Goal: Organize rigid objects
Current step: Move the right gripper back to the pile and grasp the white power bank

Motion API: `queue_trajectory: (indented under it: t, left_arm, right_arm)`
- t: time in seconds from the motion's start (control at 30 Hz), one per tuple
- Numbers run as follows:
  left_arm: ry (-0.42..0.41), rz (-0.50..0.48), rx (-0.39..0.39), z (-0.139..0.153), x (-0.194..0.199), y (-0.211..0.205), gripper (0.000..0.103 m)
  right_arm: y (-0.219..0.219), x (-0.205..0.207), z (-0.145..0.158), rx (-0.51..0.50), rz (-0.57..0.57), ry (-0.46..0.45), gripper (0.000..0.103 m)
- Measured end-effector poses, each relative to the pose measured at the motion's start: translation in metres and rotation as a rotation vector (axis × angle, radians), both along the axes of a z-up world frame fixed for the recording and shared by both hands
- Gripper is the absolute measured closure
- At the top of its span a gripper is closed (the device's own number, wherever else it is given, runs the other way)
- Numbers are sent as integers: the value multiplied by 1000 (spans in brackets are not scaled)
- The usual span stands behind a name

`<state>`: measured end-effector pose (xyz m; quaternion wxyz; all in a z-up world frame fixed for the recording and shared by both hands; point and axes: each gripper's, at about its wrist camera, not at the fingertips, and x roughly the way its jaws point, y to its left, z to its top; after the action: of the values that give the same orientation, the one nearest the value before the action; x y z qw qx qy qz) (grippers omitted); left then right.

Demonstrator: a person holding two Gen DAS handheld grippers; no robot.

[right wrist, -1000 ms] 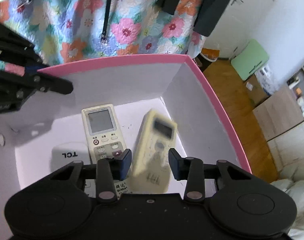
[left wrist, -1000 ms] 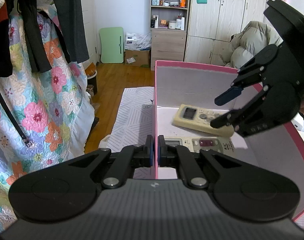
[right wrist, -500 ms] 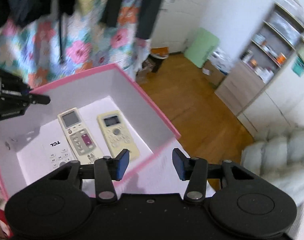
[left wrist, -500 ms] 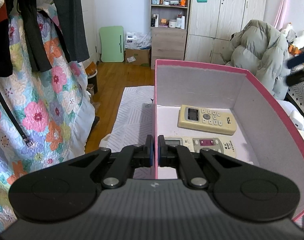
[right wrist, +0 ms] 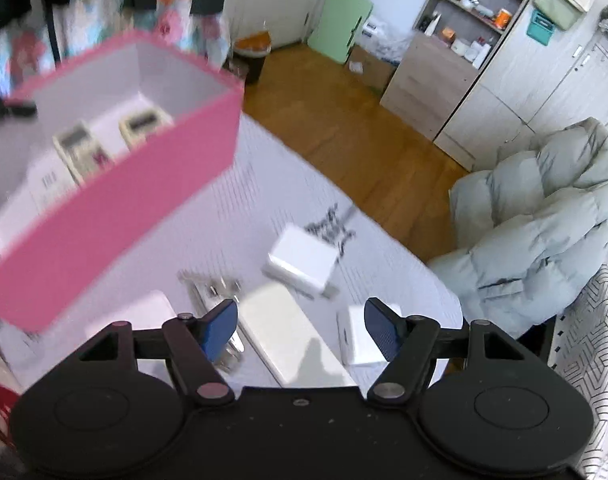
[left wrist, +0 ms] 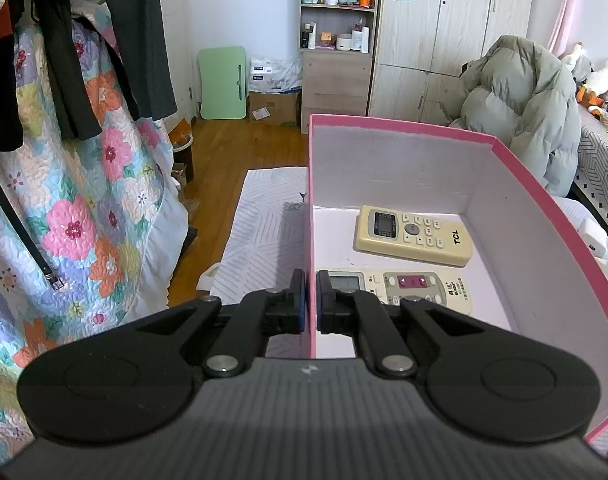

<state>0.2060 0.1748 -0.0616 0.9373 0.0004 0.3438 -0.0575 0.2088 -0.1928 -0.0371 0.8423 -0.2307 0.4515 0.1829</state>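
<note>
My left gripper [left wrist: 310, 304] is shut on the left wall of the pink box [left wrist: 400, 128] and holds it still. Inside lie a cream TCL remote [left wrist: 414, 236] and a second remote [left wrist: 404, 286], side by side. In the right wrist view the pink box [right wrist: 116, 208] sits at the upper left, blurred. My right gripper [right wrist: 300, 334] hangs outside it over the bed, its jaws opening, gripping nothing. A long white slab [right wrist: 292, 336] lies on the cover under the gap. A white block [right wrist: 300, 260] and a smaller white block [right wrist: 360, 340] lie close by.
A shiny metal item [right wrist: 212, 288] and a flat white piece [right wrist: 140, 312] lie beside the box on the patterned bed cover [right wrist: 264, 184]. A grey puffer jacket [right wrist: 544, 220] is heaped to the right. A floral quilt [left wrist: 84, 200] hangs at the left; wooden floor and cupboards lie beyond.
The right gripper let go of the cream remote in the box, pulled out and swung right over the bed, its jaws widening. The left gripper and the box stayed put.
</note>
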Motion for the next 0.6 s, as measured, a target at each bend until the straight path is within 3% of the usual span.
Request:
queue_trajectory:
  t: [0.13,0.37,0.6]
  left_arm:
    - [4,-4,-5,0,1,1,98]
    - [5,-4,-1,-1,1,1,98]
    - [3,-11,11,0,0,1,97]
  right_arm:
    - [-9,4,-20,9,60,50,42]
    - [-1,12,-56,-52,264,135,42]
    - [-3,41,-61,20,166,199,41]
